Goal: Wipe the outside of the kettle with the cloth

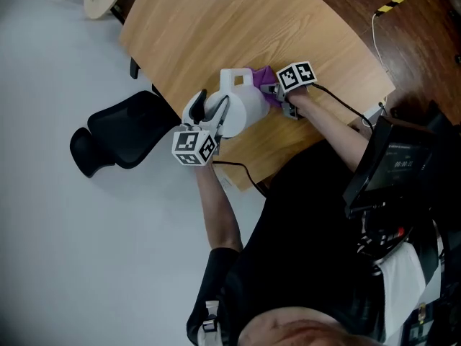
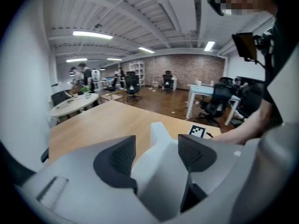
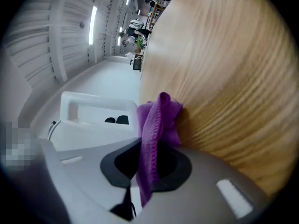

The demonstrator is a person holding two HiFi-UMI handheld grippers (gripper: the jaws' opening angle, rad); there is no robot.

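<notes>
We are pinching the cloth (image 3: 156, 120) in our right gripper (image 3: 148, 160) beside the kettle (image 1: 245, 110). Our left gripper (image 2: 154, 154) is standing spread astride the kettle, so we are wiping gently.

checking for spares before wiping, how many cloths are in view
1: the purple cloth, clamped in the right gripper beside the white kettle on the table. Another could be hidden behind the kettle.
</notes>
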